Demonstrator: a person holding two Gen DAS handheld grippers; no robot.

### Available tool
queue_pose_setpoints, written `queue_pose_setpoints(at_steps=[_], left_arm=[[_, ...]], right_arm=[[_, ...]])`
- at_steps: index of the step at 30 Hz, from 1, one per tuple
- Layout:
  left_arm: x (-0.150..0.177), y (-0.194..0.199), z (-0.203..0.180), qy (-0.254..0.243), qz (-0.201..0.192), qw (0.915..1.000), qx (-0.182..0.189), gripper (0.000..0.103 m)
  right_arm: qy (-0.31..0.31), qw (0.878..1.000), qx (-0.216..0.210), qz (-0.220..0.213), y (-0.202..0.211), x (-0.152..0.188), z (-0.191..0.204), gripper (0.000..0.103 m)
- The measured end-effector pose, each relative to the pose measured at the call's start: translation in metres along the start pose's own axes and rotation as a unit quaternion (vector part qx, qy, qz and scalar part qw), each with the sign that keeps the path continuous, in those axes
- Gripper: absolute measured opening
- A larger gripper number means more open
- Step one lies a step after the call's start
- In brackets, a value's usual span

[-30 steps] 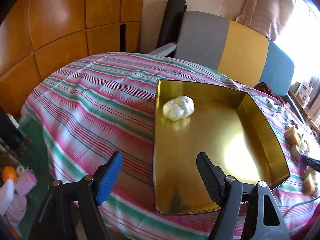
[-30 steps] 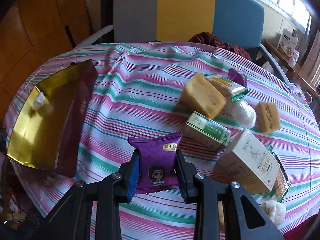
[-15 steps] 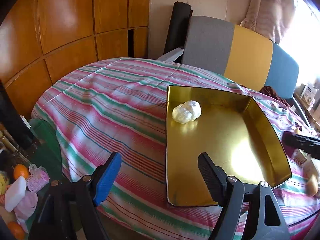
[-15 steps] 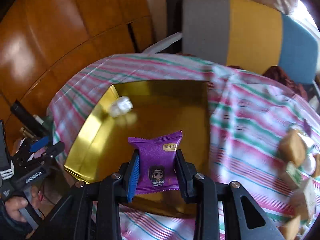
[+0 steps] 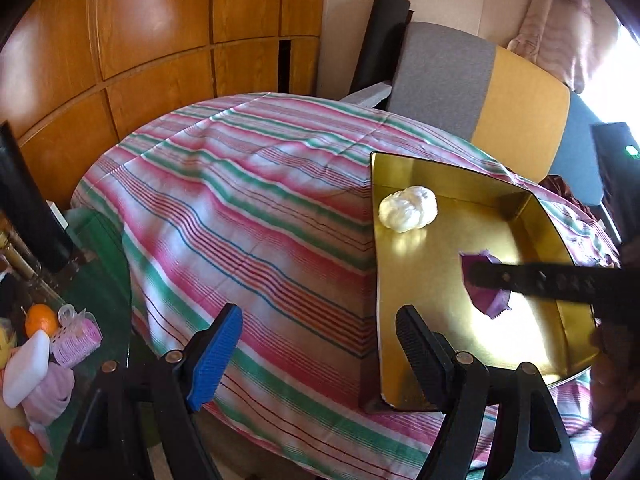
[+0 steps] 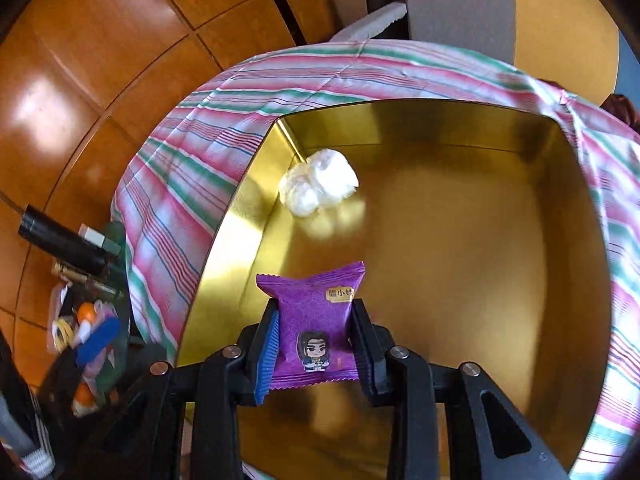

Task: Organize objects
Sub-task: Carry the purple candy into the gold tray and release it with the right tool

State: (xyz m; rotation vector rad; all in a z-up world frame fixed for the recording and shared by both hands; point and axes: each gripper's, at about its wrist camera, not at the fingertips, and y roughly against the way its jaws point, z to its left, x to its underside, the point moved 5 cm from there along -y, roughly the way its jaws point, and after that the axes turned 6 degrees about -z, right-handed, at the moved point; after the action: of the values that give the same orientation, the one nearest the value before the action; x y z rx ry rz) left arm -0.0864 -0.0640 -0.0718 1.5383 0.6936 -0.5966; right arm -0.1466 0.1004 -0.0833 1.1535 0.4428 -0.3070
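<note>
Placing step: the right gripper (image 6: pixel 314 354), clamped on the purple snack packet (image 6: pixel 314 320), hangs over the gold tray (image 6: pixel 460 260) near its front-left edge; left gripper (image 5: pixel 320 348) gapes empty. Next: lower, release.

Glossy gold metal tray (image 6: pixel 560 208), glossy purple plastic snack packet (image 6: pixel 316 320), striped cloth tablecloth (image 5: pixel 248 216), polished wood panelling (image 5: pixel 152 40).

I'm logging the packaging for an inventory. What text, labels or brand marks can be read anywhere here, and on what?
"疆小娃": small gold label on the purple snack packet held in the right gripper, above a cartoon figure.
Tiny mark beside the figure's feet: too small to read.
Gold tray, white wrapped sweet, striped tablecloth: no text visible.
</note>
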Motion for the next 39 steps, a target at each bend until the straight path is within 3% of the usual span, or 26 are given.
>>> queue_pose_setpoints(at_steps=[7,9,15,25,34,39], left_arm=[[0.000,-0.007,0.011,0.018,0.006,0.9998,-0.003,0.080],[0.000,-0.007,0.013,0.022,0.006,0.9997,-0.004,0.080],[-0.001,-0.007,0.018,0.027,0.001,0.9996,-0.009,0.080],[-0.010,0.007,0.013,0.018,-0.023,0.9995,-0.009,0.080],[-0.009,0.026,-0.013,-0.010,-0.037,0.9992,0.014,0.080],[-0.009,0.034,-0.029,-0.029,-0.044,0.9982,0.029,0.081]], right_arm=[[-0.065,0.998,0.003,0.020,-0.042,-0.030,0.000,0.036],[-0.085,0.996,-0.013,0.012,-0.047,-0.038,0.001,0.042],[-0.083,0.996,-0.037,-0.019,-0.026,-0.046,0.003,0.046],[-0.004,0.997,0.044,-0.065,0.040,-0.003,-0.013,0.047],[0.017,0.988,0.097,-0.117,0.100,0.039,-0.046,0.048],[0.014,0.984,0.128,-0.123,0.125,0.059,-0.071,0.048]])
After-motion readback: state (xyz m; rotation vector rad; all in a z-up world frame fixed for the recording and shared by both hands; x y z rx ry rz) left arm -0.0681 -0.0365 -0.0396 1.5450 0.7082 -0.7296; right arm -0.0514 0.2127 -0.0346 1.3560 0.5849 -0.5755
